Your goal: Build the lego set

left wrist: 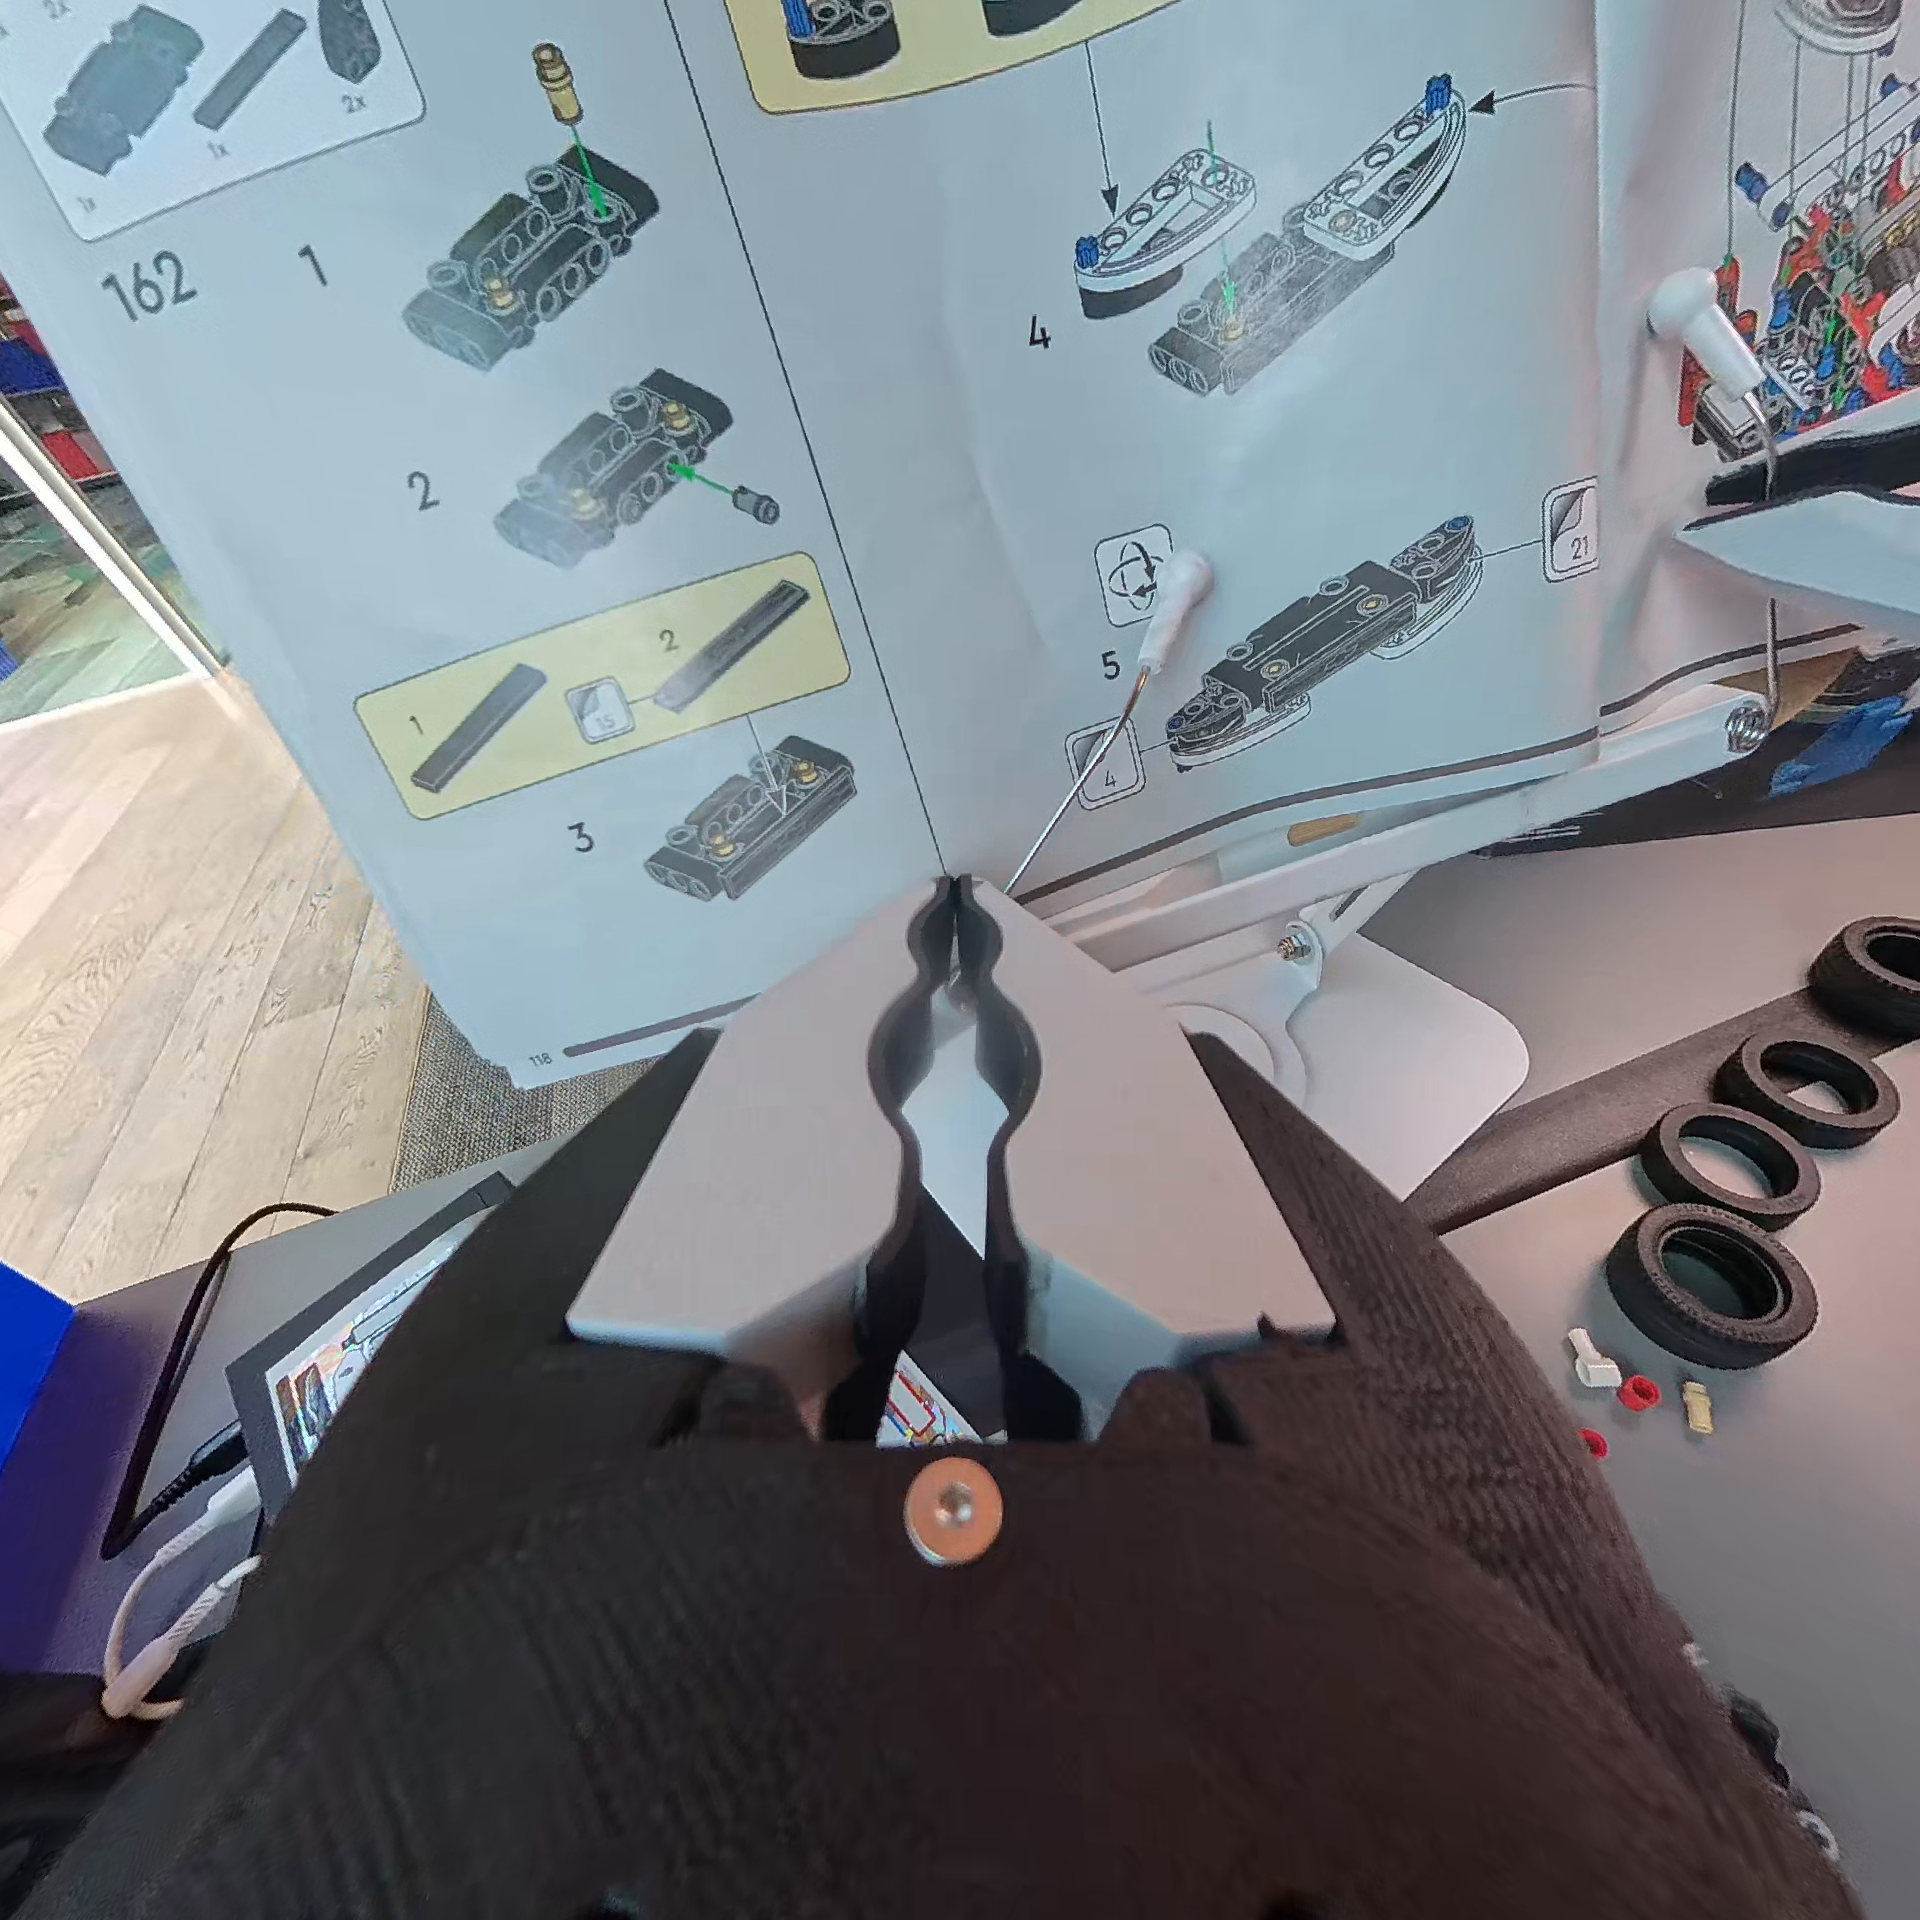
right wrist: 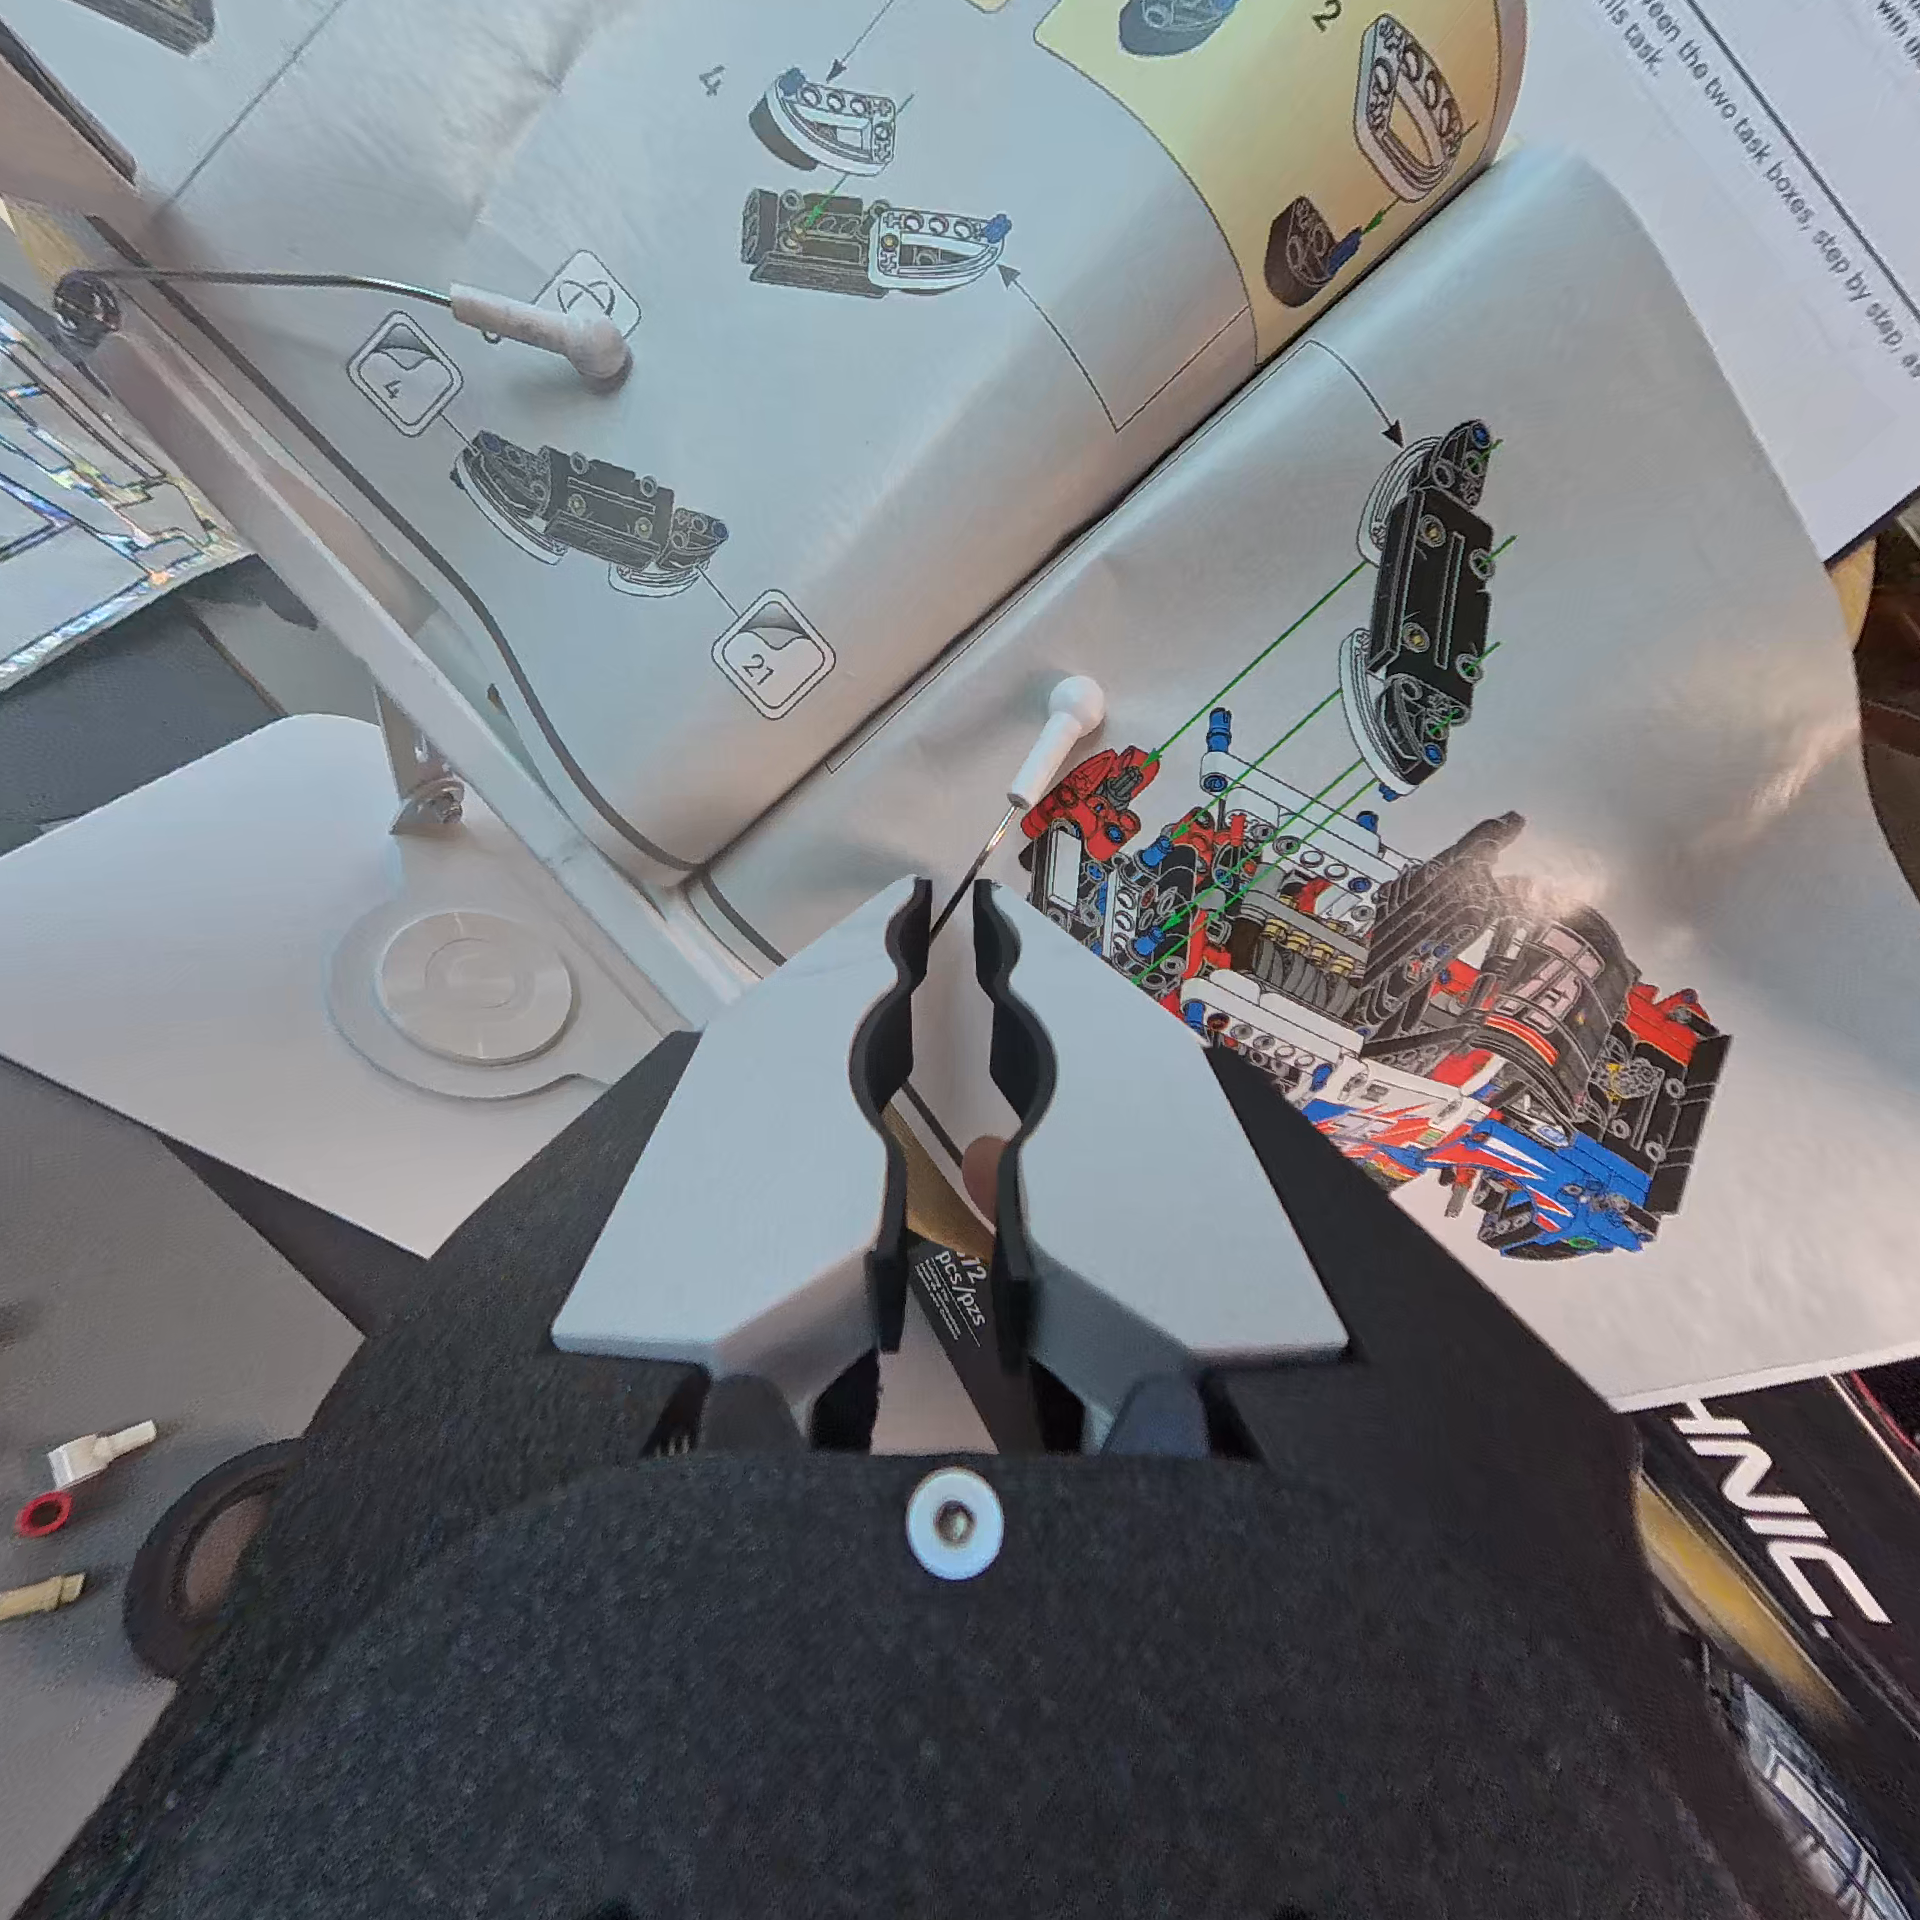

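Before the propped paper instruction booklet (left wrist: 623, 520) | left gripper (left wrist: 957, 885) pointing, tips touching, empty | right gripper (right wrist: 949, 894) slightly parted, empty | black rubber tyres (left wrist: 1714, 1283) lying right of left gripper, nearer it.

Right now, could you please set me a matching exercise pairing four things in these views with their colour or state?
Things:
1. left tongs
2. right tongs
3. tyres
4. instruction booklet

States:
A. black, in a row on the table
B. propped open on a white stand
C. tips together
D. tips slightly apart, holding nothing

Pairs: 1-C, 2-D, 3-A, 4-B
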Available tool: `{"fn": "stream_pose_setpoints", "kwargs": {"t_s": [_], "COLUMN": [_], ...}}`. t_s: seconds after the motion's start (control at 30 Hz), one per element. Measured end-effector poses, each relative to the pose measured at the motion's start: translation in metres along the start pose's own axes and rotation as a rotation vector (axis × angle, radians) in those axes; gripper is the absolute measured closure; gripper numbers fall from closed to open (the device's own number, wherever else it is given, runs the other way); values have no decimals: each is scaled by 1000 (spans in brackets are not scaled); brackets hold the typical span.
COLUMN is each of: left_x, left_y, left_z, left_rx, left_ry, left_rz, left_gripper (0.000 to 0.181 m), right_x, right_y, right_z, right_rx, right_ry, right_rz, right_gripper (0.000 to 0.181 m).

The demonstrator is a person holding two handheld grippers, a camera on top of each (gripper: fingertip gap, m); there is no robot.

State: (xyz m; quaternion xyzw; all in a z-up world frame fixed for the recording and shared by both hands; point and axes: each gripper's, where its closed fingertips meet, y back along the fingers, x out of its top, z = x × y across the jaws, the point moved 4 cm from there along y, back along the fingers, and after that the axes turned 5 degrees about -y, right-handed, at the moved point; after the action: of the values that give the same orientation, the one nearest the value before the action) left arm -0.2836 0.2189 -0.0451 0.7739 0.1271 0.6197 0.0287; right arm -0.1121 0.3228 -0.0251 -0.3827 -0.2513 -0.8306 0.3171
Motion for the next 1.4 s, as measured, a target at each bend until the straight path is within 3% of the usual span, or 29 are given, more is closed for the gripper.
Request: {"fn": "stream_pose_setpoints", "kwargs": {"t_s": [0.17,0.33,0.5,0.67,0.83,1.4], "left_x": [4,21,52,74,79,95], "left_y": [13,29,30,9,-16,-20], "left_z": [-14,-45,-87,-121,-134,-125], "left_rx": [29,55,85,108,126,126], "left_ry": [11,19,2,29,55,21], "left_rz": [78,187,252,273,265,315], "left_gripper": [181,181,181,181,181,181], "right_x": [7,1,-43,-96,-128,-137], "right_y": [37,128,230,297,306,294], "right_z": [-6,-29,-60,-84,-94,-109], "right_rx": [62,234,343,253,133,167], "right_ry": [-113,-325,-519,-636,-562,-537], "right_rz": [76,155,119,105,153,129], "right_gripper": [163,158,152,152,158,161]}}
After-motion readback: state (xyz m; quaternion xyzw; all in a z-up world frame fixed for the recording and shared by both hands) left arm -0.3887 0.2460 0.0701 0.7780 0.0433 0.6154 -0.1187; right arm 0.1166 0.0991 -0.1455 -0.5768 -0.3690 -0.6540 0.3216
